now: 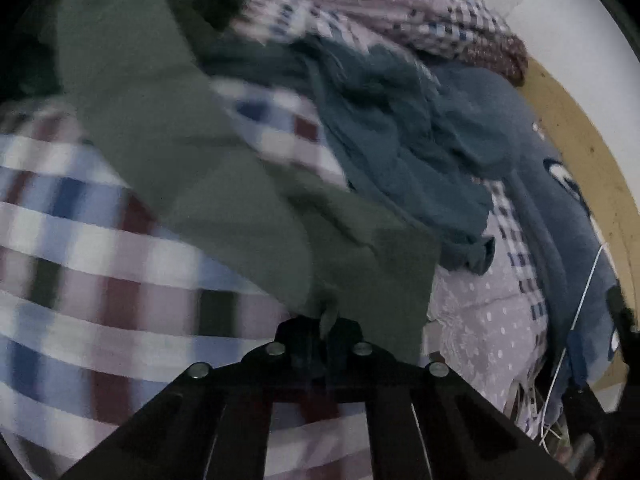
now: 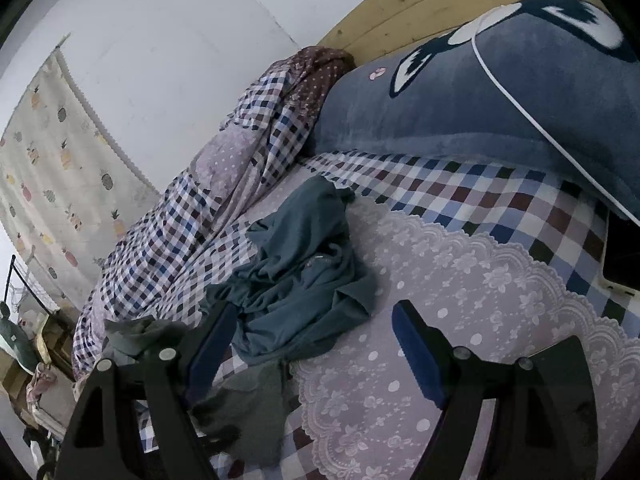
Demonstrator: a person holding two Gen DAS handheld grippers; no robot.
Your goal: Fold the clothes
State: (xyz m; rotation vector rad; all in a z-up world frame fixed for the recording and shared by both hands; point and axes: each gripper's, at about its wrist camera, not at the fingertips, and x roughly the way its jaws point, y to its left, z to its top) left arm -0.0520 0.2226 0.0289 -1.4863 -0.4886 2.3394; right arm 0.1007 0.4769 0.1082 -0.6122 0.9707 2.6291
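Note:
An olive-green garment (image 1: 208,184) stretches from the upper left down to my left gripper (image 1: 326,330), which is shut on a pinched edge of it. A crumpled teal garment (image 1: 392,148) lies beyond on the checked bedsheet (image 1: 80,248). In the right wrist view the same teal garment (image 2: 304,264) sits bunched on the bed, just ahead of my right gripper (image 2: 316,320). That gripper is open, its blue-padded fingers (image 2: 416,356) wide apart with nothing between them. Part of the olive-green garment (image 2: 240,400) lies under its left finger.
A big blue plush cushion (image 2: 500,96) lies along the wooden headboard (image 2: 420,4). A rumpled checked quilt (image 2: 208,200) is heaped by the white wall. A lace-edged dotted cover (image 2: 460,320) spreads over the bed. A white cable (image 1: 576,320) hangs at the right; clutter (image 2: 28,360) stands beside the bed.

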